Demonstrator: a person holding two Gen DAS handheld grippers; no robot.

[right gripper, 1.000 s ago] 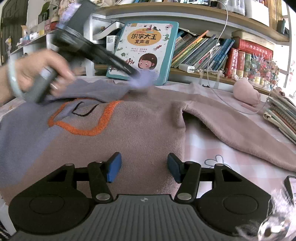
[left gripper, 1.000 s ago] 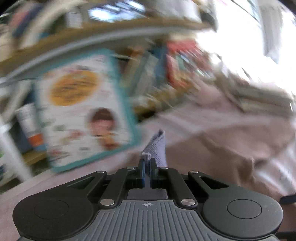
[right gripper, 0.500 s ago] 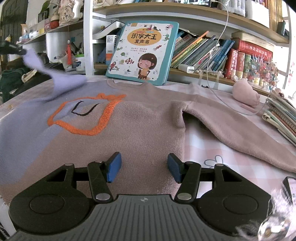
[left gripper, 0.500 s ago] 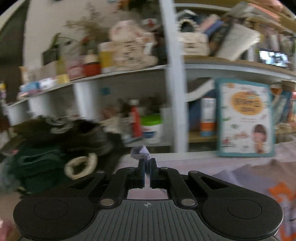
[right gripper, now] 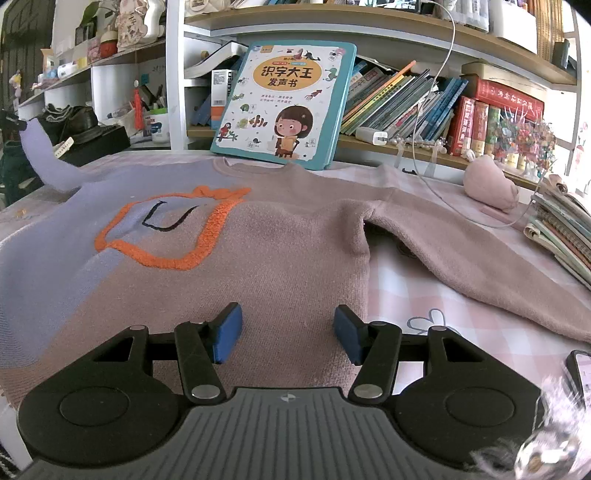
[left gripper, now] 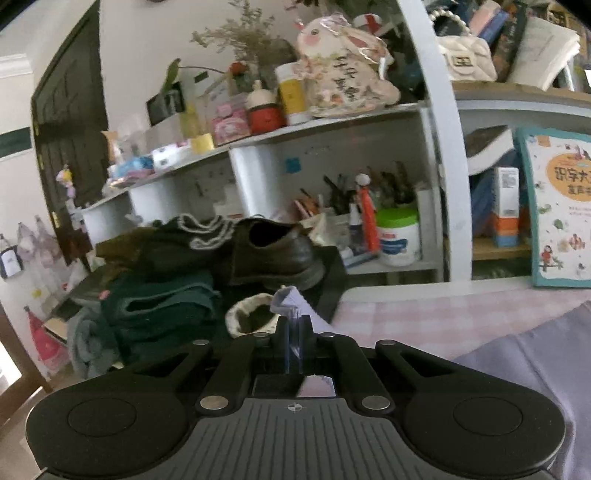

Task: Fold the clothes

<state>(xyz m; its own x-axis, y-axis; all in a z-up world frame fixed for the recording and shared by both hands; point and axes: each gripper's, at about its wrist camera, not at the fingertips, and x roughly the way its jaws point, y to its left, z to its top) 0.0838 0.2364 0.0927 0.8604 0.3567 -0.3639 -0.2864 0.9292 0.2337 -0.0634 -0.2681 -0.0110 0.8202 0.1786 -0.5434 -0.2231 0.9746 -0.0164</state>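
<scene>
Sweater, pink-and-lilac knit with orange outline patch [right gripper: 258, 251], lies flat on pink checked tablecloth [right gripper: 424, 295]. Lilac sleeve cuff [left gripper: 286, 301] lifted off left side, clamped in left gripper [left gripper: 294, 332]. Right gripper [right gripper: 287, 332] spread wide above hem, gripping nothing. Teal children's book [right gripper: 284, 103] leans on shelf behind.

A white shelf unit [left gripper: 439, 155] lines the back, crammed with jars, pens and a plush rabbit [left gripper: 340, 66]; wooden shelves [right gripper: 406, 26] to the right carry rows of books [right gripper: 406, 103]. A dark door [left gripper: 70, 140] stands at far left in a pale wall [left gripper: 140, 44]. Daylight glares in from the right. The surface [right gripper: 424, 295] wears a pink checked cloth.
</scene>
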